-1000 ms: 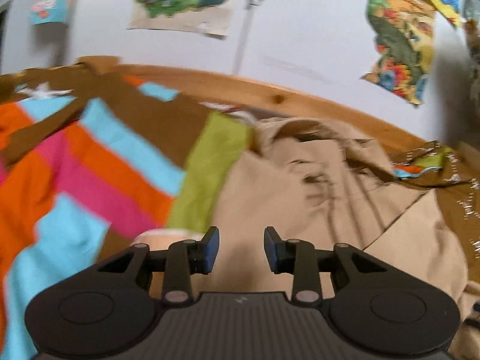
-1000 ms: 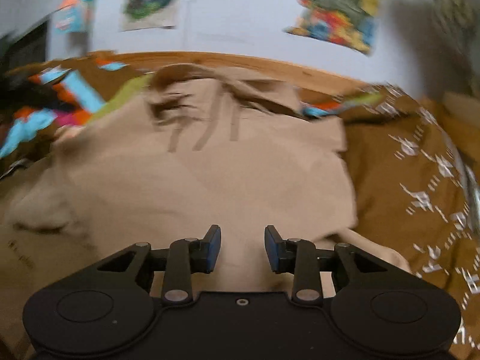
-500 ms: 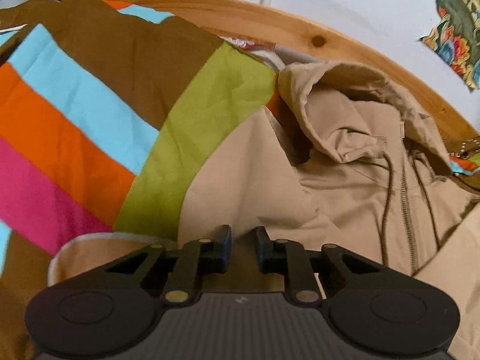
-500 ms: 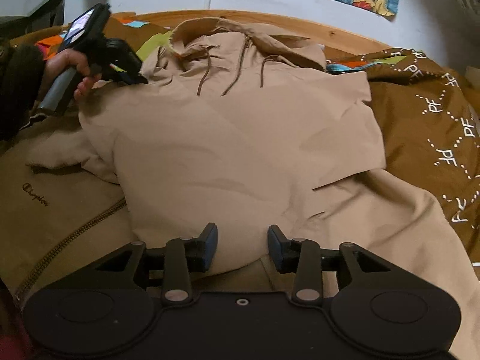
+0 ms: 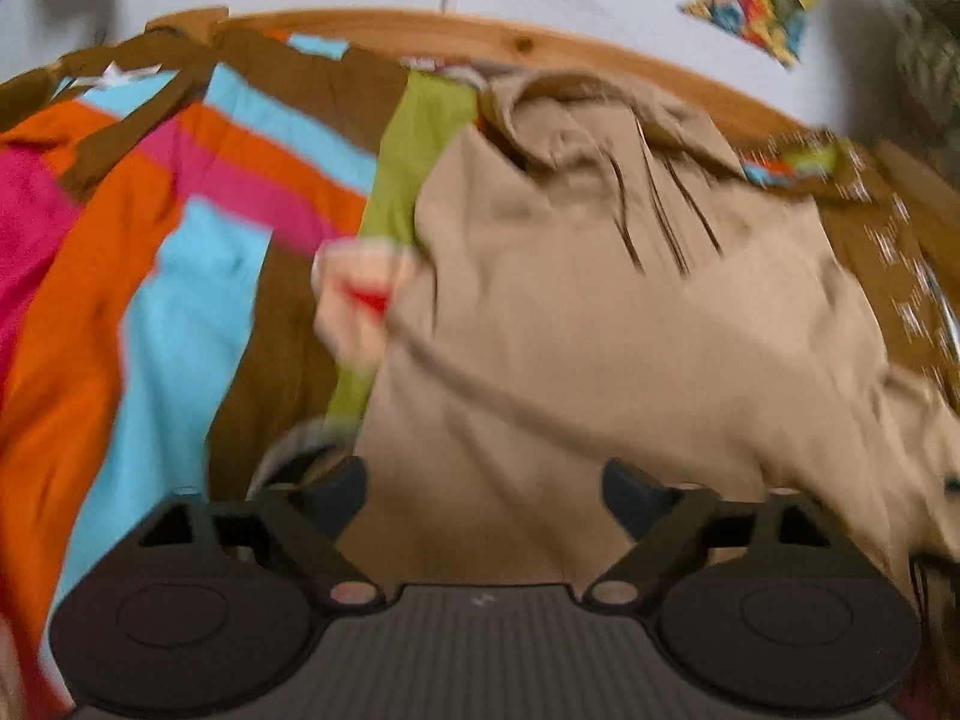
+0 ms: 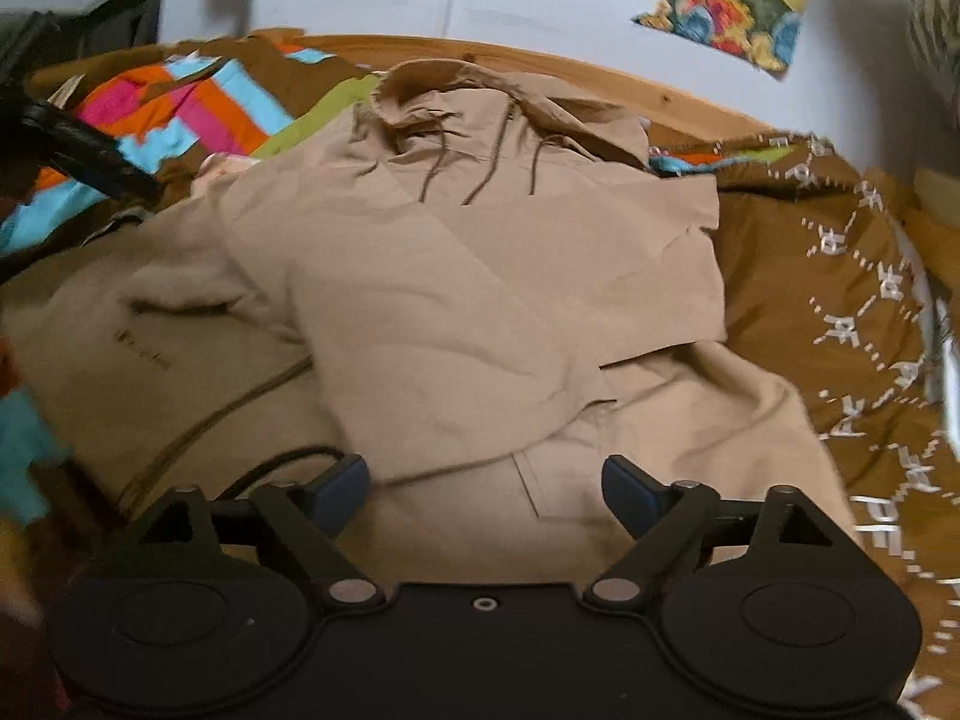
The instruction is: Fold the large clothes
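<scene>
Left gripper: the left gripper (image 5: 483,489) hung over the near part of the jacket with its jaws spread wide and nothing between them; this view was blurred.
Right gripper: the right gripper (image 6: 483,483) was likewise released, jaws wide apart, above the jacket's near hem and pocket.
Jacket: the tan hooded jacket (image 6: 480,276) lay spread on the bed, its right side folded in across the front, hood and dark drawstrings (image 6: 492,165) at the far end.
Sleeve: a tan sleeve (image 6: 174,294) lay crumpled on the left side of the jacket.
Bedding: a striped blanket (image 5: 180,228) in orange, pink, blue and green lay left of the jacket; a brown cover (image 6: 840,276) with white marks lay right.
Headboard: a wooden headboard (image 6: 690,99) ran just behind the hood.
Wall: a pale wall with colourful pictures (image 6: 732,6) stood farthest back.
</scene>
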Demonstrator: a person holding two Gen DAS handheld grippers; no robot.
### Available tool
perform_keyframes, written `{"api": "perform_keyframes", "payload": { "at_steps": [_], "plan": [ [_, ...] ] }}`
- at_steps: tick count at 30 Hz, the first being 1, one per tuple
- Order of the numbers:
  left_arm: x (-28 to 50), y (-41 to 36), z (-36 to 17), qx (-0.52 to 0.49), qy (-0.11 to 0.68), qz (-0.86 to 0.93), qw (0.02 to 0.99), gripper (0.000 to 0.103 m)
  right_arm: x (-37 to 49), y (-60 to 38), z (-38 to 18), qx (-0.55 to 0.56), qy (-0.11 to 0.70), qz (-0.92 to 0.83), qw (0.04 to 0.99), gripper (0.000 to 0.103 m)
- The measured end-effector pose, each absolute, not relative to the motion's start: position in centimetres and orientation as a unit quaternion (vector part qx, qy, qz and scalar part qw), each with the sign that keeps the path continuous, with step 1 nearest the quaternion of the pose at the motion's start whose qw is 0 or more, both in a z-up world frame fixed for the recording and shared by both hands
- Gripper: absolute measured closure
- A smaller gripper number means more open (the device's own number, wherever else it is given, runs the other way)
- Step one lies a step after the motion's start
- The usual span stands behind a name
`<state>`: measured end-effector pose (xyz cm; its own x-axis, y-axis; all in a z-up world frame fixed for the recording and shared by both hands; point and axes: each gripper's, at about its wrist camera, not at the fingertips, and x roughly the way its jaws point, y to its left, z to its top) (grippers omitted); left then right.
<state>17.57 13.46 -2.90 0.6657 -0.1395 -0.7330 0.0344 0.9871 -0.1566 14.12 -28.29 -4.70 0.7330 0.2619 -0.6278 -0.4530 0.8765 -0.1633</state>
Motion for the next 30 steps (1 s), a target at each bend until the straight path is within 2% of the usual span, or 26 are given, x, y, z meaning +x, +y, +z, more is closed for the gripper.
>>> {"api": "perform_keyframes", "payload": {
  "at_steps": [2,5,8,11,14,18,21,24,28,30],
  "plan": [
    [14.5,13.1,-2.6,-0.054,0.419,-0.054,0.905,0.005,12.2,-28.4,-4.1,-0.182,0.312,0.206,0.910,0.007],
    [10.6,12.4,-2.7,-0.031,0.418,-0.060,0.906,0.001,9.8,-28.6,-3.8,-0.228,0.332,0.215,0.890,0.006],
    [9.0,11.1,-3.5,-0.010,0.420,-0.078,0.904,0.001,7.8,-29.2,-3.9,-0.273,0.349,0.196,0.875,0.006],
    [8.7,9.2,-4.1,0.055,0.424,-0.104,0.898,0.001,7.1,-30.1,-3.6,-0.295,0.359,0.172,0.868,0.006],
    [8.1,7.7,-4.7,0.109,0.421,-0.124,0.892,0.001,7.1,-32.7,-1.6,-0.192,0.376,0.196,0.885,0.006],
    [7.6,6.8,-5.5,0.126,0.428,-0.135,0.885,0.001,8.4,-38.1,0.6,0.085,0.392,0.225,0.888,0.004],
    [7.4,6.5,-5.7,0.131,0.428,-0.137,0.884,0.001,9.5,-39.8,1.1,0.145,0.377,0.182,0.896,0.003],
    [7.6,6.8,-5.8,0.133,0.429,-0.134,0.883,0.001,10.8,-38.9,1.4,0.076,0.412,0.173,0.891,0.003],
    [7.8,7.0,-6.0,0.127,0.435,-0.132,0.881,0.001,10.8,-35.2,1.3,-0.194,0.499,0.197,0.821,0.005],
    [7.9,6.9,-6.0,0.127,0.436,-0.132,0.881,0.001,10.3,-34.8,2.1,-0.244,0.505,0.216,0.799,0.009]
  ]
}}
